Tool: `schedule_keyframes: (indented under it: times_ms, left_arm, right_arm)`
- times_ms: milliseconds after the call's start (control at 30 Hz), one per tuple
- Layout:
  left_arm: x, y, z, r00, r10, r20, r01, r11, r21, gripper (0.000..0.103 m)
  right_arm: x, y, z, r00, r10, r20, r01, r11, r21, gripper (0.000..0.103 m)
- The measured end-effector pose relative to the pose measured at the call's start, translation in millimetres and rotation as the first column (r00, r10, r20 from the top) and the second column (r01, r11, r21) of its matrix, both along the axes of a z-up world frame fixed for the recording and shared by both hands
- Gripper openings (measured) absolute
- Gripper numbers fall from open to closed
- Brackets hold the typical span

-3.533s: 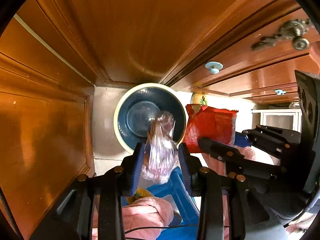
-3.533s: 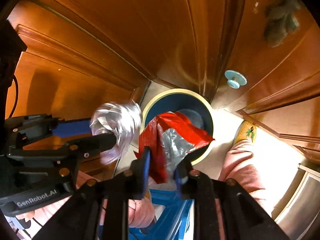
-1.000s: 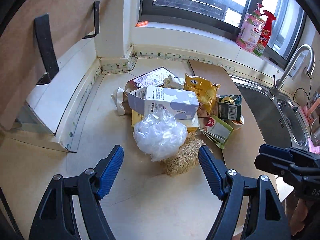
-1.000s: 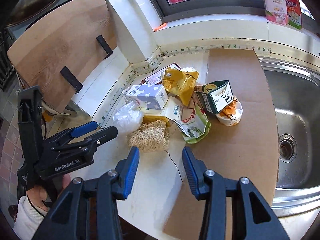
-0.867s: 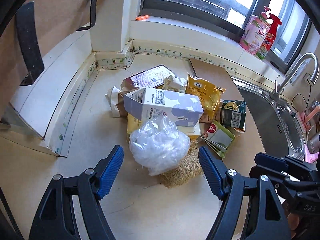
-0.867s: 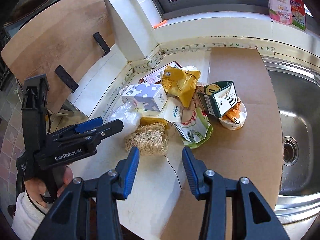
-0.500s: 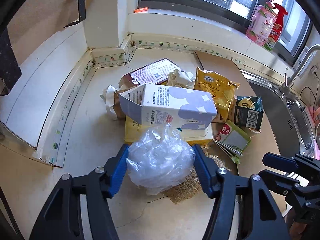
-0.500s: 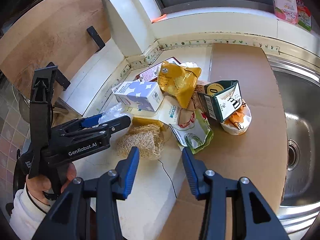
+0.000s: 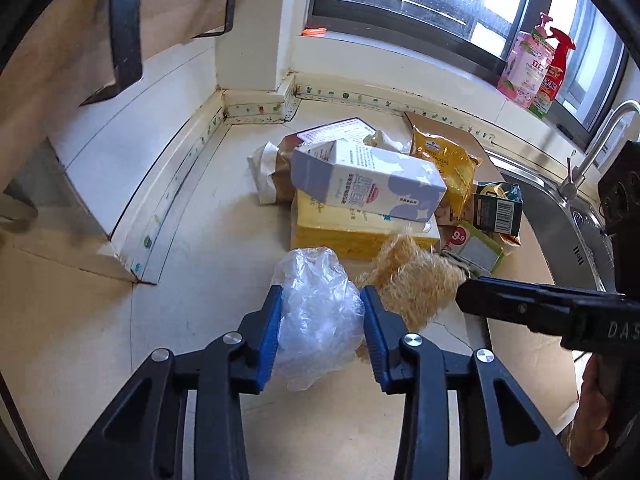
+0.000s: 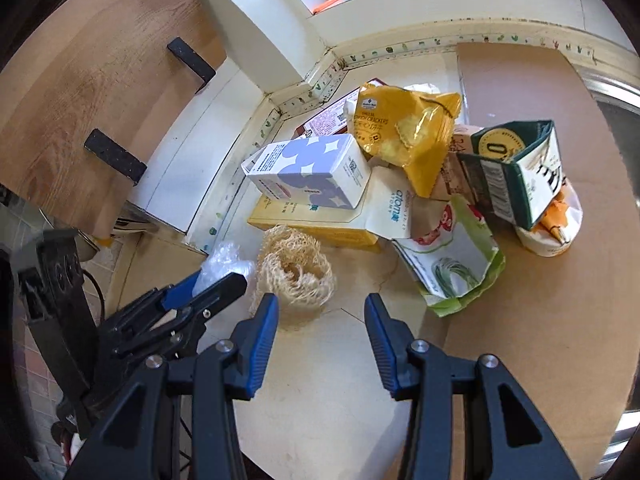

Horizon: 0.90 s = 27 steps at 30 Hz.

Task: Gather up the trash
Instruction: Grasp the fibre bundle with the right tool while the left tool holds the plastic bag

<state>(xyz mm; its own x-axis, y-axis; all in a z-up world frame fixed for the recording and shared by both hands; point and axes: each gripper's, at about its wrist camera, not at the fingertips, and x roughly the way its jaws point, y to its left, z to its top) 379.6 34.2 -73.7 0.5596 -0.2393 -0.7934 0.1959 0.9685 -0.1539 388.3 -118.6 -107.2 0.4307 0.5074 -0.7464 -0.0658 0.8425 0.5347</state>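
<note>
From the left wrist view, we look steeply down along our left gripper (image 9: 322, 330) at the pale countertop (image 9: 192, 264). Its jaws have just been closing, and the blue pads (image 9: 272, 328) now press both sides of the crumpled clear plastic bag (image 9: 318, 312), which bulges between them at the near edge of the trash pile. A straw-coloured fibre scrubber (image 9: 412, 280) lies just right of the bag, with our right gripper's finger beside it.

From the right wrist view, our right gripper (image 10: 322, 330) also tilts downward, jaws partly apart and holding nothing. The scrubber (image 10: 294, 270) sits just beyond its left pad (image 10: 262, 344); the purple-and-white carton (image 10: 308, 174) lies farther back.
</note>
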Motion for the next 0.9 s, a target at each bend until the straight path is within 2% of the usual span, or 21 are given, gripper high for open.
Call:
schedule_keyframes:
  times_ms: [133,400,667,733,767,800,833,900]
  left_arm:
    - [-12.3,9.0,-11.2,1.0,0.013,-0.014,-0.013,1.0,-0.007,0.037]
    - [-29.4,17.7,-13.0,1.0,0.017,-0.013,-0.017,1.0,-0.008,0.037]
    - [-42.6,21.4,-0.1,1.0,0.008,0.017,-0.008,0.999,0.034,0.037]
    - [-46.3,23.7,2.1,1.0,0.011,0.016,-0.012,0.999,0.038,0.037]
    - [-47.7,25.1,2.9,1.0,0.013,0.015,-0.013,0.999,0.04,0.037]
    - [-50.0,27.0,4.0,1.0,0.016,0.015,-0.017,0.999,0.042,0.037]
    - [-52.1,28.3,5.3,1.0,0.019,0.015,-0.019,0.999,0.042,0.037]
    - [-57.3,30.8,8.4,1.0,0.022,0.014,-0.022,0.999,0.039,0.037]
  right_arm:
    - [0.6,12.7,-7.7,1.0,-0.02,-0.006,0.02,0.999,0.035,0.055]
    - [16.3,23.8,-20.8,0.99,-0.119,-0.077,0.122,0.992,0.035,0.056]
    - [32.2,45.2,-35.8,0.986,-0.103,-0.132,0.102,0.995,-0.01,0.056]
    - [30.2,47.7,-35.2,0.989,-0.101,-0.113,0.1,0.995,-0.011,0.055]
    - [29.2,49.3,-35.7,0.989,-0.095,-0.112,0.095,0.995,-0.01,0.055]
    - [27.2,51.0,-35.6,0.99,-0.088,-0.106,0.088,0.996,-0.012,0.045]
    - [25.4,53.0,-35.1,0.992,-0.08,-0.103,0.078,0.997,-0.023,0.041]
    - [19.7,54.9,-33.7,0.993,-0.069,-0.1,0.065,0.997,-0.041,0.039]
